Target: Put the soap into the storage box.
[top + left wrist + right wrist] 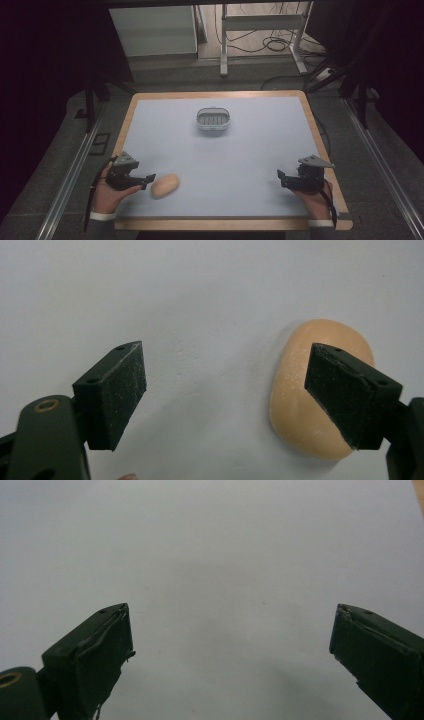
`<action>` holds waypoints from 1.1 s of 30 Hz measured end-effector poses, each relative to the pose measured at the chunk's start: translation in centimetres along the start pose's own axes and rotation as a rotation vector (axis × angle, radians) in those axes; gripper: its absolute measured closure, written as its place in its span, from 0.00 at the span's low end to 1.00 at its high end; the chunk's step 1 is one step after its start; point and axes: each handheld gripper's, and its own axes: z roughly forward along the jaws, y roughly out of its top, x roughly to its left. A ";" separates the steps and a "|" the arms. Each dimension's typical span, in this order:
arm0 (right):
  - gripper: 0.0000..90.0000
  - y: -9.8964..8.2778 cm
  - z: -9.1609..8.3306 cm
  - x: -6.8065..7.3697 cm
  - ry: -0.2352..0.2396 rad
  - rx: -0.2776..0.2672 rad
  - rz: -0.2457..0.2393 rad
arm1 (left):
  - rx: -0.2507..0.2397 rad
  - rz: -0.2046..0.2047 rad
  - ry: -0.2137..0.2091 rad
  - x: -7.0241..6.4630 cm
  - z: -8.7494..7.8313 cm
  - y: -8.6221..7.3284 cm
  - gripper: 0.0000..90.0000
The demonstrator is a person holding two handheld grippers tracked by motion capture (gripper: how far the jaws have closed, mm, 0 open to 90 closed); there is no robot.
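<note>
Bread roll (165, 185), tan and oval, is seen in the high view lying on the pale mat (225, 160) of the table (131, 111) near the front left corner. The left gripper (148, 179) is held just beside it, pointing at it, and the right gripper (281, 178) is held near the front right corner, well apart from the roll. A small white basket (213, 120) is set toward the far edge, at the middle.

From the left gripper view, the left gripper (225, 390) is shown spread wide, its right jaw overlapping the roll (300, 405) while the left jaw stands over bare mat.

From the right gripper view, the right gripper (230, 650) is likewise spread, with nothing between its jaws but the mat (225, 555).
</note>
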 end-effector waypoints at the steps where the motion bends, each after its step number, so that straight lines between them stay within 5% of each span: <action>1: 0.04 0.0 -0.1 -0.1 0.004 -0.007 -0.004 | -0.001 -0.002 0.002 0.1 0.0 0.0 0.19; 20: 0.09 -0.3 -0.5 -0.7 0.036 -0.011 0.012 | -0.006 -0.021 0.031 0.6 -0.5 -0.3 0.19; 25: 0.09 -0.5 -0.5 -1.5 0.041 -0.023 0.036 | 0.028 -0.030 0.050 0.6 0.1 0.0 0.19; 33: 0.09 -0.5 -1.0 -1.5 0.016 -0.032 0.026 | 0.047 0.000 0.065 0.2 -0.5 0.7 0.19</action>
